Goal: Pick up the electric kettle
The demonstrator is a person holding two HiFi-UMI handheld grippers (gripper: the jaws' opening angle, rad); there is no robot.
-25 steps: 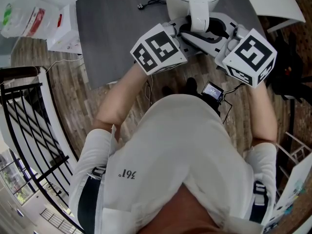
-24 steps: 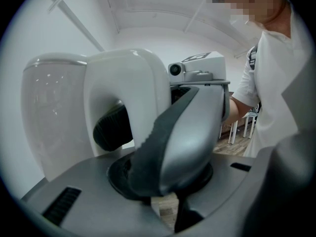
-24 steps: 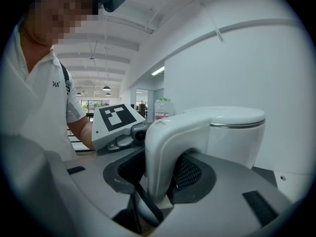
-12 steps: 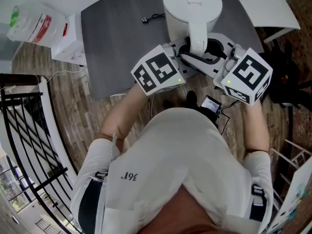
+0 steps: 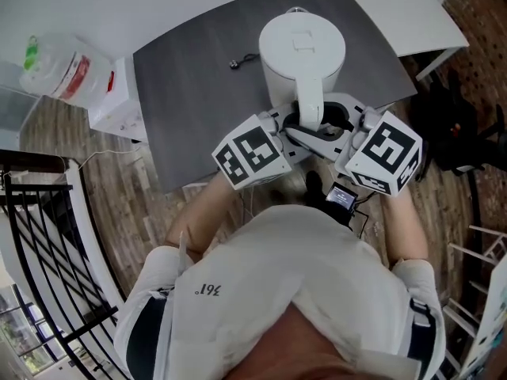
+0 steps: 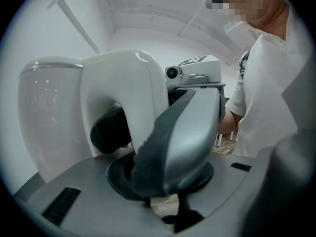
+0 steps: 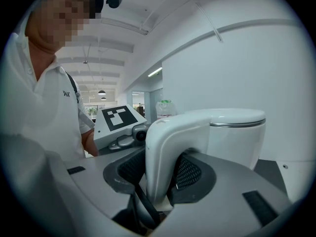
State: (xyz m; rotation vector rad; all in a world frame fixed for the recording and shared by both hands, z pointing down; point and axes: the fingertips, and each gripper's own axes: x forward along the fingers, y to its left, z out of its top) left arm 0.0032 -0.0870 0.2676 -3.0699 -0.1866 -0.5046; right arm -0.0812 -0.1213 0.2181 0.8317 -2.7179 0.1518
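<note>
The white electric kettle (image 5: 301, 47) stands out over the near edge of the grey table (image 5: 190, 85), lid up. Its curved handle (image 5: 309, 105) points toward me. My left gripper (image 5: 295, 122) closes on the handle from the left and my right gripper (image 5: 331, 123) from the right. In the left gripper view, the handle (image 6: 126, 95) sits between a dark pad and the grey jaw of the left gripper (image 6: 143, 127). In the right gripper view, the right gripper (image 7: 158, 174) has both meshed pads against the handle (image 7: 165, 147). The kettle body (image 7: 237, 137) is just beyond.
A black plug with its cord (image 5: 242, 60) lies on the table behind the kettle. At the left are a white box and a plastic bag (image 5: 75, 58), and a black railing (image 5: 40, 236) runs lower left. A white desk (image 5: 404, 14) and dark gear (image 5: 459, 125) are at right.
Both grippers and the kettle between them have come nearer to my body. The head view has shifted, so more of the table top shows behind the kettle. Both grips look the same.
</note>
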